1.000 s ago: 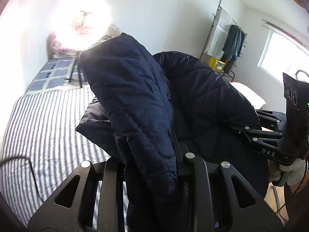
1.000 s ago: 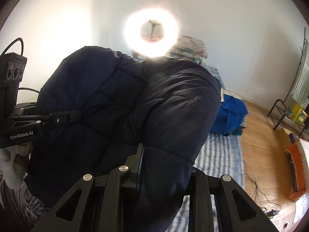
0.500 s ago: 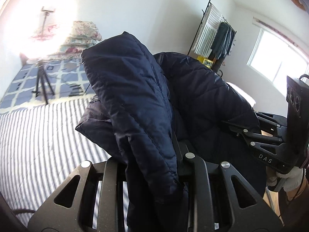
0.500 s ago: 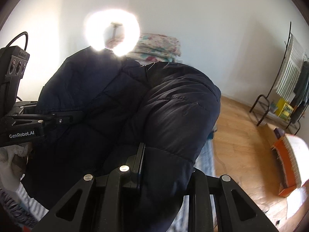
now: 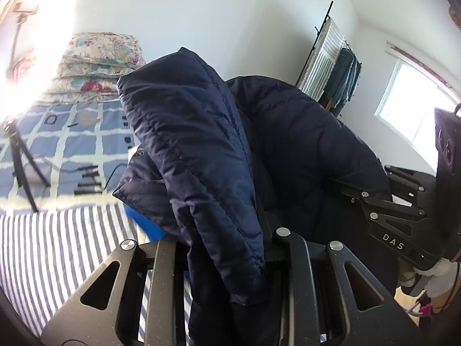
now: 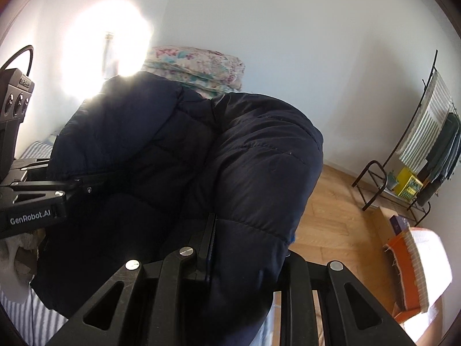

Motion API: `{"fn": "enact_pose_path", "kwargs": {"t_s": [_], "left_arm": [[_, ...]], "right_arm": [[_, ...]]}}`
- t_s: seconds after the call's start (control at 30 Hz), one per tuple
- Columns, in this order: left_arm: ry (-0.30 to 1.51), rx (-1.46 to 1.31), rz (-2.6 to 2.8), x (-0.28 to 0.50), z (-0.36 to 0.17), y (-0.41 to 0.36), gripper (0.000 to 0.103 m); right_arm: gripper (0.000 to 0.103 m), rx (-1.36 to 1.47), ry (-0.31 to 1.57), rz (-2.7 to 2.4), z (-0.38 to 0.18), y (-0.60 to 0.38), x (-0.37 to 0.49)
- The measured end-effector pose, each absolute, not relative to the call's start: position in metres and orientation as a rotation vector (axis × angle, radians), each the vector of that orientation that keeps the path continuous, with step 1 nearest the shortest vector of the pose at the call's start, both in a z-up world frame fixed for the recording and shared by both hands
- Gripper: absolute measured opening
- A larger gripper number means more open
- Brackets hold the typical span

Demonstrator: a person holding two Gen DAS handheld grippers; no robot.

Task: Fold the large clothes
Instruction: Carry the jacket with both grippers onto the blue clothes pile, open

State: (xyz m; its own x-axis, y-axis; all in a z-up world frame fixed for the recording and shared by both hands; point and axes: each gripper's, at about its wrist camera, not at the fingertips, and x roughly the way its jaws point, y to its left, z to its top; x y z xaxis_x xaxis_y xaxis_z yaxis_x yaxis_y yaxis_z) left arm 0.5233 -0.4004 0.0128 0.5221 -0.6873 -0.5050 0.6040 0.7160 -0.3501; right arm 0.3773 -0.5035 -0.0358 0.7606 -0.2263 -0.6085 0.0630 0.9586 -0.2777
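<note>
Left wrist view: left gripper (image 5: 224,248) nearest the lens, its two fingers clamped on a hanging fold of one navy quilted jacket (image 5: 201,150).
Right wrist view: right gripper (image 6: 245,256) nearest the lens, its two fingers pinched on another part of the same jacket (image 6: 259,173); a bulging padded section rises over the fingers.
Jacket position: held up in the air between the two grippers, above the near edge of the bed (image 5: 57,248).
Opposite tool: the right gripper (image 5: 340,183) reaches into the jacket from the right in the left view; the left gripper (image 6: 95,186) does so from the left in the right view.
Count, tools: two.
Count, jackets: one.
Bed cover: striped sheet at the near edge, one blue checked blanket (image 5: 72,144) beyond it.
Blue item: one (image 5: 147,225), partly hidden under the jacket; kind cannot be told.
Far end of bed: one stack of floral quilts (image 5: 100,63).
Back wall: one clothes rack (image 6: 432,144) with hanging garments.
</note>
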Motion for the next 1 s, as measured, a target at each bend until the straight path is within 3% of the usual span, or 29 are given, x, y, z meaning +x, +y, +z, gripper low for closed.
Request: {"fn": "enact_pose_path", "kwargs": {"t_s": [0.3,0.53,0.77,0.87,1.0], "left_arm": [[0.647,-0.154,-0.750,0.619,0.010,-0.443,0.023],[0.722,-0.141,-0.706,0.661,-0.031,-0.469,0.023],[0.795,-0.176,-0.683,0.671,-0.065,-0.460,0.023],[0.818,-0.178,-0.654,0.674,-0.074,-0.452,0.027],[0.823,-0.168,-0.618,0.673,-0.080,-0.443,0.038]], "right_arm": [[0.021,-0.333,0.671,-0.198,-0.033,-0.545,0.476],[0.021,-0.347,0.731,-0.198,-0.076,-0.570,0.553],[0.022,-0.257,0.787,-0.161,-0.110,-0.608,0.575],[0.029,-0.214,0.797,-0.156,-0.117,-0.621,0.578],[0.045,-0.216,0.819,-0.203,-0.127,-0.632,0.576]]}}
